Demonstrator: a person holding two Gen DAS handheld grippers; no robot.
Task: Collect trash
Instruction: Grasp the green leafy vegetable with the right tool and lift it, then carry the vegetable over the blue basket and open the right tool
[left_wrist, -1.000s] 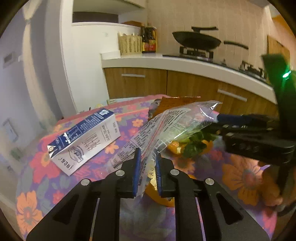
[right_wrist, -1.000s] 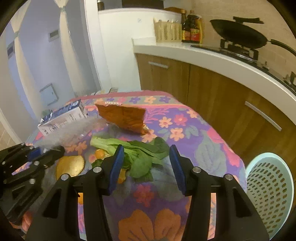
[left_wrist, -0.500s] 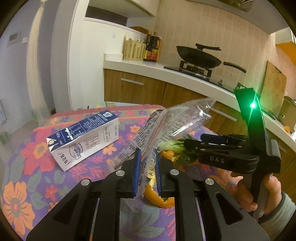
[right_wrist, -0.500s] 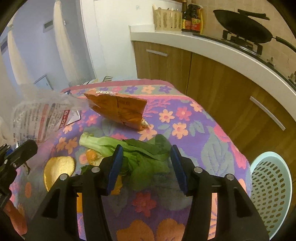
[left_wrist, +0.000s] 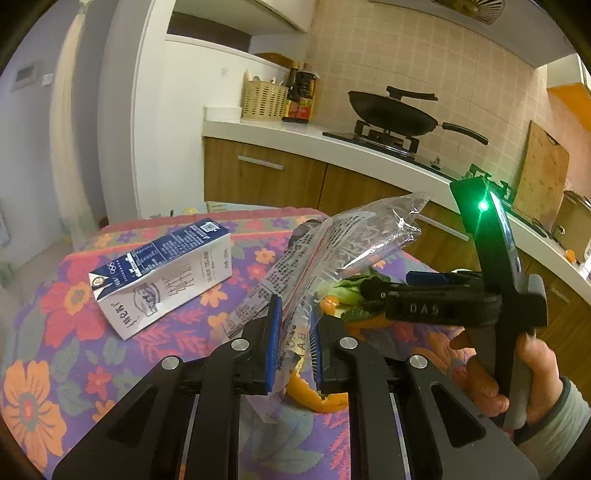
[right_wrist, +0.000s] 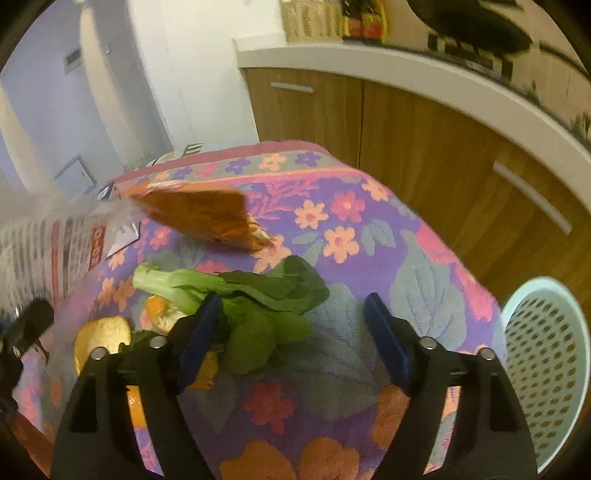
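Observation:
My left gripper is shut on a clear printed plastic wrapper and holds it above the flowered tablecloth. The wrapper also shows at the left in the right wrist view. My right gripper is open, its jaws wide apart just above the green leafy vegetable. It appears from the side in the left wrist view. Orange peels lie beside the greens. An orange snack bag lies further back. A blue and white milk carton lies on its side at the left.
A pale blue perforated basket stands on the floor right of the table. Wooden kitchen cabinets and a white counter run behind the table. A wok sits on the stove.
My left gripper has lifted the wrapper higher off the table. My right gripper has opened wider and come closer over the greens.

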